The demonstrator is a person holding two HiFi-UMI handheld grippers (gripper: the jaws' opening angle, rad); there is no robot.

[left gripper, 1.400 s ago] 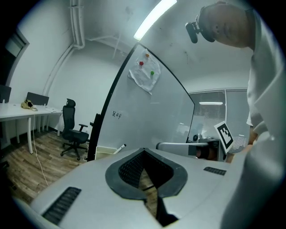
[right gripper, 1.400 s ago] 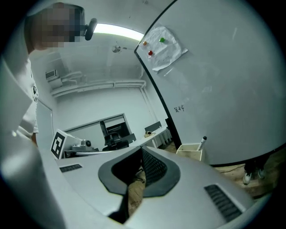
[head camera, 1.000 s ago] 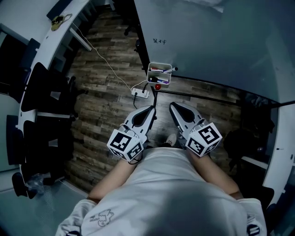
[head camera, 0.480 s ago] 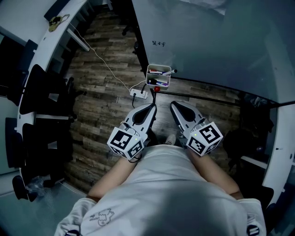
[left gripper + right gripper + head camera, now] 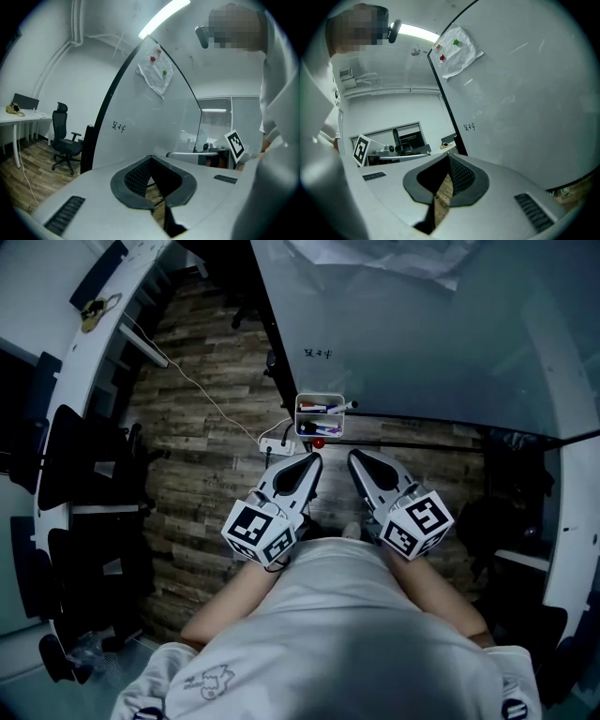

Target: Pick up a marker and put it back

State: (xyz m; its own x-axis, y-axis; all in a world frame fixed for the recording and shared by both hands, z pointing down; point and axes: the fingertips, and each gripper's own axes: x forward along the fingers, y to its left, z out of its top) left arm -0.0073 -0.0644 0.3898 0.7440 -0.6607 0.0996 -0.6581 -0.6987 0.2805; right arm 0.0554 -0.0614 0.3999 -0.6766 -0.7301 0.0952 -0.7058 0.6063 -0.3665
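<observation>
A small white tray point(image 5: 320, 415) hangs at the whiteboard's lower edge and holds several markers point(image 5: 315, 409) with blue and red caps. One marker point(image 5: 345, 408) sticks out over its right rim. My left gripper point(image 5: 314, 459) points at the tray from just below it, shut and empty. My right gripper point(image 5: 354, 457) sits beside it, a little right of the tray, also shut with nothing held. In the left gripper view the left gripper point(image 5: 150, 159) has its jaws meeting at the tips. The right gripper point(image 5: 449, 157) looks the same in the right gripper view. The tray is hidden in both gripper views.
The whiteboard point(image 5: 422, 334) carries small writing point(image 5: 319, 353) and a pinned paper point(image 5: 154, 75). On the wooden floor lie a power strip point(image 5: 273, 441) and its white cable point(image 5: 187, 381). Black office chairs point(image 5: 80, 456) and a white desk point(image 5: 89, 343) stand at the left.
The tray now sits lower in the head view, closer to both gripper tips. Both grippers stay shut and side by side.
</observation>
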